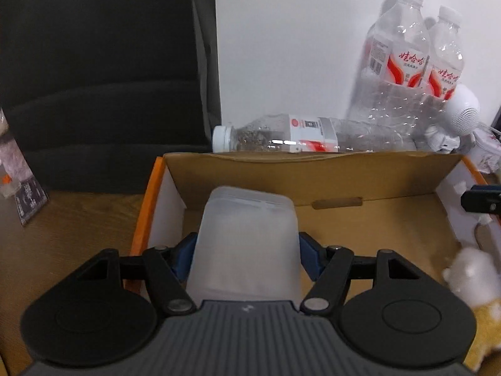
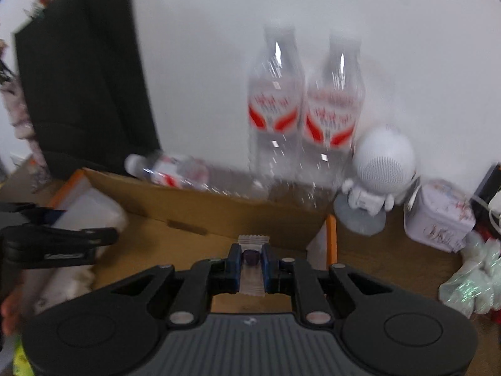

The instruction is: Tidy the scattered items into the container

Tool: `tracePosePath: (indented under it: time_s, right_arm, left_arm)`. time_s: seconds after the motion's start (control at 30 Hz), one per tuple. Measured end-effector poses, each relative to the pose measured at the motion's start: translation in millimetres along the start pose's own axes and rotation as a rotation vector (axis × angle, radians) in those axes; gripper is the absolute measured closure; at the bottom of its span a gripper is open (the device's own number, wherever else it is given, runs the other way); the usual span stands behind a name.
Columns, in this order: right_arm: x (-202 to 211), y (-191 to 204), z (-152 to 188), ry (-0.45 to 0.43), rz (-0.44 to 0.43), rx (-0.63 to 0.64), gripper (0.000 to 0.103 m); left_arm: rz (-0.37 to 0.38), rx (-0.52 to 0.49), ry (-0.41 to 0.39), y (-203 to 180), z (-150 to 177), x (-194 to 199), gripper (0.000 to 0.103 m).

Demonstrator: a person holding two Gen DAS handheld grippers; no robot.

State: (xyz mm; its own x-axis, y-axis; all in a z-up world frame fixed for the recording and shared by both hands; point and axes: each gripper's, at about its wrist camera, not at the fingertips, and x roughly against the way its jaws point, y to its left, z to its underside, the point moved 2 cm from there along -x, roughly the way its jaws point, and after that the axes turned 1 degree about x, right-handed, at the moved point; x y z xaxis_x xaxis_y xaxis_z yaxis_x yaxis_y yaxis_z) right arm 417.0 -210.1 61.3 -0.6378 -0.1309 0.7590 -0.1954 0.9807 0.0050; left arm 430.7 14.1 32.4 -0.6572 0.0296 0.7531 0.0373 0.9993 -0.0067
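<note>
The left gripper (image 1: 244, 250) clamps a frosted, translucent plastic tub (image 1: 245, 247) with rounded corners, held over the left end of the open cardboard box (image 1: 313, 172), which has orange outer edges. The right gripper (image 2: 250, 264) pinches a small clear wrapped candy (image 2: 251, 258) with a dark purple centre and crimped ends, above the box's right part. A fluffy white toy (image 1: 476, 279) lies in the box's right corner.

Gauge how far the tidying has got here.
Midway. The cardboard box looks nearly bare. The left gripper holds a frosted plastic tub over it; the right gripper holds a wrapped candy. Neither is released yet; a plush toy blurs at the box's right edge.
</note>
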Motion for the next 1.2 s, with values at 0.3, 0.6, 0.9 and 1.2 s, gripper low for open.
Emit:
tracePosePath:
  time_s: [0.3,0.6,0.9,1.2]
  right_arm:
    - [-21,-7,1,0.079,0.038,-0.039,0.051]
    - [23,-8,9,0.194,-0.037,-0.143,0.016]
    - [138,29,13,0.114,-0.067,-0.141,0.017]
    - [296,82,96,-0.343,-0.094,-0.013,0.0]
  left_arm:
    - [0.0,-0.024,0.07,-7,0,2,0.007]
    - [0.014,0.087,0.121,14,-1,72,0.003]
    - [0.046,0.008,-0.029,-6,9,228,0.0]
    - [0.027,-0.035,-0.433,-26,124,362,0.0]
